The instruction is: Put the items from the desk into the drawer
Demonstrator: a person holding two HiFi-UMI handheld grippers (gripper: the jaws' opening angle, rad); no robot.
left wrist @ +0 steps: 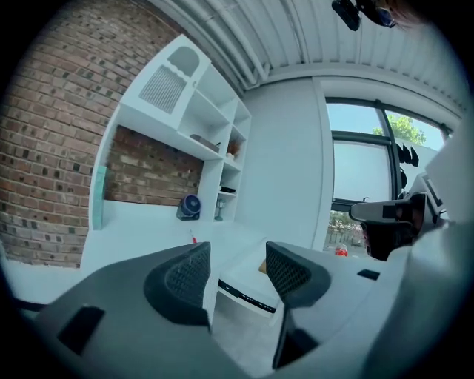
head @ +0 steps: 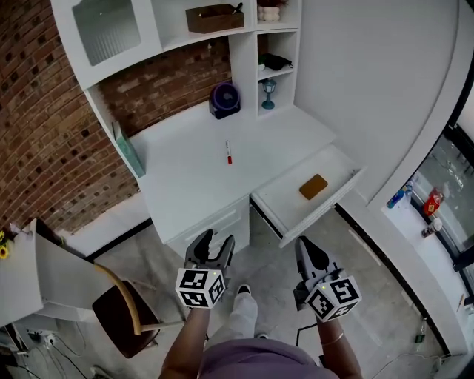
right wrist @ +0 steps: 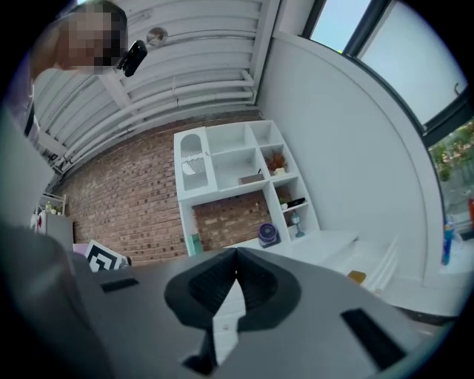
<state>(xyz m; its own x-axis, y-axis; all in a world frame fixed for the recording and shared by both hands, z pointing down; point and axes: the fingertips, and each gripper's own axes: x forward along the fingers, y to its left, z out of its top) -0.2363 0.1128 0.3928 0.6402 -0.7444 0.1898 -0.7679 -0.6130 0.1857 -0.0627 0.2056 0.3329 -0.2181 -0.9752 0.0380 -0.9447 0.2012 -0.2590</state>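
Note:
A red pen (head: 229,153) lies on the white desk (head: 185,185), toward the middle. At the desk's right the drawer (head: 287,205) stands pulled out, with a flat brown item (head: 313,186) lying in it. Both grippers hang in front of the desk, over the floor and apart from everything. My left gripper (head: 217,241) is open with nothing between its fingers. My right gripper (head: 304,246) is shut and empty. In the left gripper view the gripper (left wrist: 237,272) points at the drawer front, with the pen (left wrist: 194,239) small beyond it. In the right gripper view the gripper (right wrist: 237,256) has its jaws touching, and the brown item (right wrist: 358,277) shows at the right.
A purple fan (head: 224,98) and a small goblet-shaped lamp (head: 268,92) stand at the desk's back. A teal book (head: 129,153) leans at its left end. Shelves above hold a wooden box (head: 215,18). A chair (head: 129,314) stands on the floor at my left, a windowsill with bottles (head: 432,201) at the right.

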